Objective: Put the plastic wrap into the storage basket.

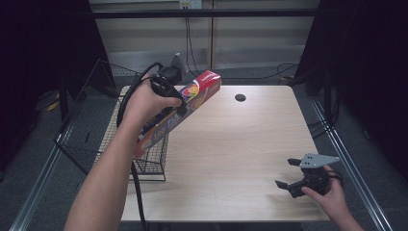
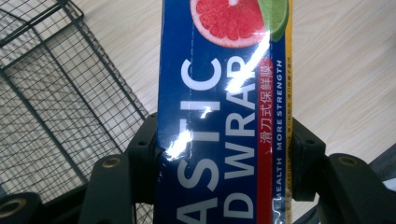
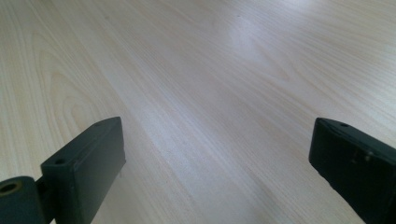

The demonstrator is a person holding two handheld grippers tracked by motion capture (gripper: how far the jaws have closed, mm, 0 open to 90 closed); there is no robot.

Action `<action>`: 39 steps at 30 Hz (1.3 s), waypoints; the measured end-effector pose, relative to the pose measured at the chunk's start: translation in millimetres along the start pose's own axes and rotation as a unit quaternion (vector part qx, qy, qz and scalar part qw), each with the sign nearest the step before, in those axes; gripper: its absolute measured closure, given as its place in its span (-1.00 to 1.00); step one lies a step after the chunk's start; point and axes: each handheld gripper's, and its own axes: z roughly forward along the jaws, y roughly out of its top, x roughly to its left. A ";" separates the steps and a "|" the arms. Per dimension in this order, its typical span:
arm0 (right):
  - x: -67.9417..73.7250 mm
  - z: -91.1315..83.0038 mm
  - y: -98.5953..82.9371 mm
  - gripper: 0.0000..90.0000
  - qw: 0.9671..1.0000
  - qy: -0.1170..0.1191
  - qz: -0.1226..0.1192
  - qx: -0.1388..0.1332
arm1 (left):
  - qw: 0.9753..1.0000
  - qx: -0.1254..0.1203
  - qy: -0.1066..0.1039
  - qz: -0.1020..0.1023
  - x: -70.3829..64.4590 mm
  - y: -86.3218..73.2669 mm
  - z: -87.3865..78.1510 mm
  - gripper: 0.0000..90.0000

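Closest to the high camera is my left forearm (image 1: pixel 103 183), coming up from the bottom edge and reaching over the black wire-mesh basket (image 1: pixel 91 130) that sits at the left end of the counter, partly hanging past its edge. Those left tongs (image 1: pixel 178 103) are clamped on a long blue cardboard box of plastic wrap (image 1: pixel 180 110) with a red end and citrus fruit printed on it. In the left gripper view the box (image 2: pixel 219 116) runs straight up between the two black jaws, which press against its long sides, so the grip is across the width, somewhere around the middle of the lettering. From above, the box is held in the air and tilted: its lower end hangs over the basket's near right corner, and its red end points up and away over the pale wood-grain counter (image 1: pixel 231 144). The mesh of the basket (image 2: pixel 56 93) shows to the left of the box in that gripper view.

Further right, near the far edge, there's a small dark round hole (image 1: pixel 240 97) in the counter top.

Over at the near right corner, the right tongs (image 1: pixel 288 173) sit low over the counter with the jaws spread wide and nothing between them, just bare wood (image 3: pixel 210 93). They're well apart from the box.
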 end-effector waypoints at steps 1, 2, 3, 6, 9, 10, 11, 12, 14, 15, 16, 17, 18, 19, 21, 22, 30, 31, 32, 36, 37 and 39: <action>0.1 -0.2 0.3 -0.93 1.000 -0.003 -0.001 -0.001 | 1.000 -0.001 0.002 -0.002 0.8 -1.0 -0.8 -0.05; 0.1 -0.2 0.3 -0.93 1.000 -0.003 -0.001 -0.001 | 1.000 -0.001 0.003 -0.005 1.5 -2.0 -1.7 -0.05; 0.0 -0.2 0.3 -0.93 1.000 -0.004 -0.001 -0.001 | 1.000 -0.002 0.004 -0.005 2.5 -3.0 -2.7 -0.05; 0.2 -0.2 0.4 -0.93 1.000 -0.005 -0.001 -0.001 | 1.000 -0.005 0.004 -0.012 5.9 -5.8 -5.0 -0.05; 0.5 -0.1 0.4 -0.93 1.000 -0.003 -0.001 0.000 | 1.000 -0.003 0.009 -0.016 9.5 -8.7 -7.8 -0.05; 0.5 -0.1 0.5 -0.93 1.000 -0.003 -0.001 0.000 | 1.000 -0.005 0.011 -0.019 10.1 -9.7 -8.5 -0.05; 0.5 -0.3 0.7 -0.93 1.000 -0.005 -0.002 -0.001 | 1.000 -0.005 0.009 -0.022 11.6 -10.8 -9.5 -0.05; 0.5 -0.3 0.7 -0.93 1.000 -0.005 -0.002 -0.001 | 1.000 -0.006 0.010 -0.024 13.0 -11.9 -10.4 -0.05; 0.6 -0.2 0.6 -0.93 1.000 -0.004 -0.001 0.000 | 1.000 -0.007 0.012 -0.027 15.1 -14.1 -11.7 -0.05; 0.5 -0.2 0.6 -0.93 1.000 -0.004 -0.001 -0.001 | 0.999 -0.007 0.014 -0.029 15.7 -15.1 -12.2 -0.05; 0.6 -0.4 0.7 -0.93 1.000 -0.004 -0.001 -0.001 | 0.999 -0.009 0.012 -0.034 16.1 -16.1 -12.0 -0.05; 0.6 -0.6 0.8 -0.93 1.000 -0.003 0.001 -0.001 | 0.999 -0.006 0.015 -0.032 17.5 -17.0 -12.8 -0.05; 0.7 -0.6 0.9 -0.93 1.000 -0.003 0.000 -0.001 | 0.999 -0.007 0.015 -0.034 18.0 -17.5 -12.9 -0.05; 0.7 -0.5 0.9 -0.93 1.000 -0.003 0.000 0.000 | 0.999 -0.007 0.015 -0.037 19.0 -18.3 -13.2 -0.05; 0.6 -0.4 1.0 -0.93 1.000 -0.003 0.000 -0.001 | 0.999 -0.007 0.016 -0.041 21.6 -19.5 -13.8 -0.05; 0.7 -0.1 1.0 -0.93 1.000 -0.002 -0.001 0.000 | 0.999 -0.004 0.018 -0.043 22.7 -20.2 -14.1 -0.05; 0.5 -0.4 0.7 -0.93 1.000 -0.002 0.000 0.001 | 0.998 -0.005 0.027 -0.064 32.7 -27.3 -18.9 -0.05; 0.4 -0.5 0.7 -0.93 1.000 -0.001 0.000 0.001 | 0.998 -0.003 0.029 -0.064 34.0 -28.3 -19.8 -0.05; 0.3 -0.6 0.6 -0.93 1.000 -0.003 -0.001 0.000 | 0.997 -0.004 0.028 -0.068 35.0 -29.4 -20.3 -0.05; 0.6 -0.5 0.9 -0.93 1.000 -0.003 -0.001 0.000 | 0.997 -0.001 0.027 -0.074 38.9 -32.6 -23.3 -0.05; 0.8 -0.4 0.9 -0.93 1.000 -0.001 0.000 0.001 | 0.997 -0.007 0.030 -0.076 39.1 -33.6 -23.0 -0.05; 0.9 0.1 0.9 -0.93 1.000 -0.003 -0.001 0.001 | 0.997 0.000 0.030 -0.076 41.2 -34.7 -24.8 -0.05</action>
